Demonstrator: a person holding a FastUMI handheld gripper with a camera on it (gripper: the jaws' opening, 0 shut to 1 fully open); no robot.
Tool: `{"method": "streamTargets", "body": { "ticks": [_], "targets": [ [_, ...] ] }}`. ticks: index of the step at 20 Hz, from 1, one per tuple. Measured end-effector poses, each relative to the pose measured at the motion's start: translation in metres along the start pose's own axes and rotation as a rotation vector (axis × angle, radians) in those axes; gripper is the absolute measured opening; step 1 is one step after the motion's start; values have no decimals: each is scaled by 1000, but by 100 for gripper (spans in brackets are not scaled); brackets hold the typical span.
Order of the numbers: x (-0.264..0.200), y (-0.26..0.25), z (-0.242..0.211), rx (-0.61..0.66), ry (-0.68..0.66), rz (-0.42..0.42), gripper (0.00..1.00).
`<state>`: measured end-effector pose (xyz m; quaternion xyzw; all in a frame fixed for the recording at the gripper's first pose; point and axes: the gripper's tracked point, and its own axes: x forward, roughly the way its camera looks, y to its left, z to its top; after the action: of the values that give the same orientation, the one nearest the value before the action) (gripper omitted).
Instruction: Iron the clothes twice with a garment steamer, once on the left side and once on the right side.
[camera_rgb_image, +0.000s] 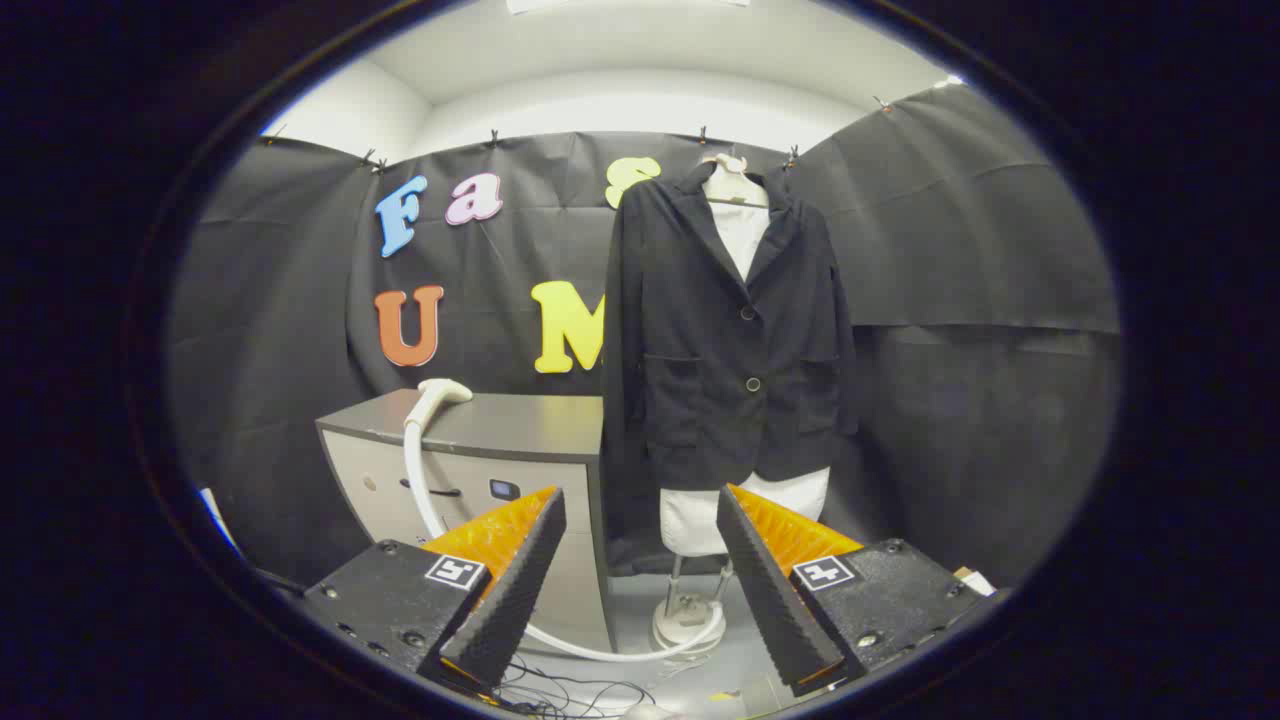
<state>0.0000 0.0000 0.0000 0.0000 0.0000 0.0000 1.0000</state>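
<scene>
Orange-and-black claw (640, 570) spread wide, gripping nothing; white curved-handle garment steamer (440, 392) lying on grey cabinet worktop (520, 425), ahead-left beyond left finger, left of black hanging blazer (730, 340).

- Light comes from overhead; the ceiling (640, 90) reads bright white, near blown out.
- My view bows hard at the rim: the cabinet (500, 440) leans.
- Black jacket (730, 340) sharp, folds legible.
- Gripper (640, 570) fingers spread apart, evenly lit, slightly soft up close.
</scene>
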Motion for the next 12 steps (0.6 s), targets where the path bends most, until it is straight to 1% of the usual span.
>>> {"method": "streamTargets", "body": {
  "ticks": [5, 12],
  "targets": [
    [2, 11, 1, -17, 6, 13, 97],
    [10, 30, 3, 9, 23, 35, 97]
  ]
}}
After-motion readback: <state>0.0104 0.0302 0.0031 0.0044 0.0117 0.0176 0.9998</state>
